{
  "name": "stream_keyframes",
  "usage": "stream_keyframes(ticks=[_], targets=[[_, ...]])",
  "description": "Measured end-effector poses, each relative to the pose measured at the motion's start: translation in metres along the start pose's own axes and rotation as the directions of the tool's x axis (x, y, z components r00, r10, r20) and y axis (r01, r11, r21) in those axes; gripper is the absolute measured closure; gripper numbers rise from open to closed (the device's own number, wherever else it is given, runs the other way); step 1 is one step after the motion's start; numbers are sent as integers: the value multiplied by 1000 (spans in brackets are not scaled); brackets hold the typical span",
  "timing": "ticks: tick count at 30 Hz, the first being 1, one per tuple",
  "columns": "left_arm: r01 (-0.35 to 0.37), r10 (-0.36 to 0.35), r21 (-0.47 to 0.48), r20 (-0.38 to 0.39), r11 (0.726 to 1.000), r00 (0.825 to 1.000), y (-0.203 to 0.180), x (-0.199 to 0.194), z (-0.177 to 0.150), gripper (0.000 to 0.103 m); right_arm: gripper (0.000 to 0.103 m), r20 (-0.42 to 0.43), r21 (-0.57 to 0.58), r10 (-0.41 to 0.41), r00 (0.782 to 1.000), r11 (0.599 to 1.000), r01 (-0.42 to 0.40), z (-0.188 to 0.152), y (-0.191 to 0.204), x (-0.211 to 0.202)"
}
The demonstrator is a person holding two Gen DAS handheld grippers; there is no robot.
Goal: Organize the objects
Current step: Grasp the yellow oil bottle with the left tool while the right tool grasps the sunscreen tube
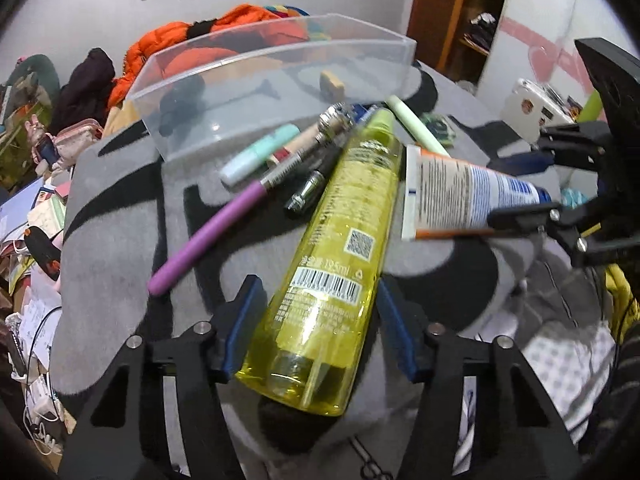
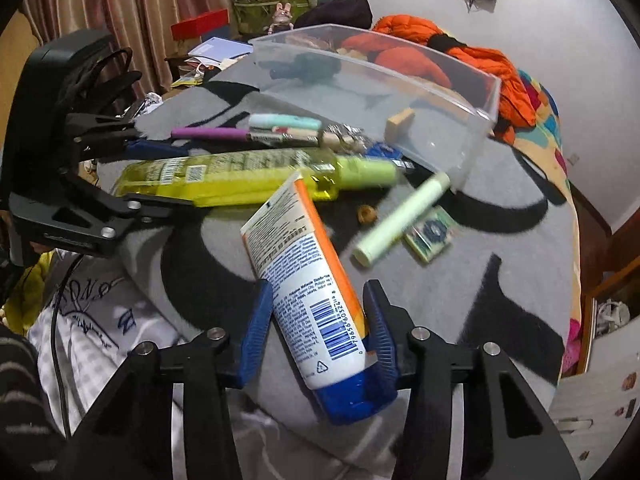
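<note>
The bottle (image 1: 340, 264), yellow and see-through, lies on the grey blanket (image 1: 112, 248) with its base between the pads of the left gripper (image 1: 318, 332). The right-hand pad is seen against the plastic; at the left-hand pad a thin gap may remain, so a firm clamp cannot be confirmed. The cap end points toward 12 o'clock, at the clear bin (image 1: 276, 92).

The tube (image 2: 308, 292) is gripped by the right gripper (image 2: 316, 328) just above its blue cap, with both pads pressed on its sides. Its crimped end is tilted toward 11 o'clock, and it is seen lifted off the blanket in the left view.

The bottle is judged stiff, smooth and slippery. Liquid is seen pooled at its base, so weight is judged to sit at the gripped end. A hold at the base is judged sound, but the round wall could roll between flat pads.

The tube is judged light and soft. It would be squashed by a hard squeeze at mid-body, so the shoulder by the cap is judged the best hold.

1 purple pen (image 1: 208, 232), 1 mint tube (image 1: 256, 156) and 1 green stick (image 2: 400, 220) are left lying beside the bin, from 10 to 2 o'clock of the bottle.
</note>
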State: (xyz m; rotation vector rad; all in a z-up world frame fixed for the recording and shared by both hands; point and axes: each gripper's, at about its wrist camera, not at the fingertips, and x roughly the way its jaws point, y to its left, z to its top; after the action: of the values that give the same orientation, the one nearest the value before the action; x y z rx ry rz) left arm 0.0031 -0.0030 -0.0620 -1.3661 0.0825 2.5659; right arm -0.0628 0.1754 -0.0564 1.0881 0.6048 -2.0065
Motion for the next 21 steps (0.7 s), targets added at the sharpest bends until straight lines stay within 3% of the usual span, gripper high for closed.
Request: stream_keyframes(ticks=[14, 16, 21], targets=[[66, -58, 102, -81, 993, 995, -14, 42, 51, 49, 49, -74, -128, -8, 997, 992, -2, 23, 19, 33], [66, -58, 115, -72, 991, 996, -17, 43, 51, 55, 52, -60, -137, -12, 998, 991, 4, 21, 21, 32], [55, -50, 124, -44, 991, 998, -21, 36, 42, 58, 64, -31, -53, 24, 999, 998, -26, 17, 10, 21]])
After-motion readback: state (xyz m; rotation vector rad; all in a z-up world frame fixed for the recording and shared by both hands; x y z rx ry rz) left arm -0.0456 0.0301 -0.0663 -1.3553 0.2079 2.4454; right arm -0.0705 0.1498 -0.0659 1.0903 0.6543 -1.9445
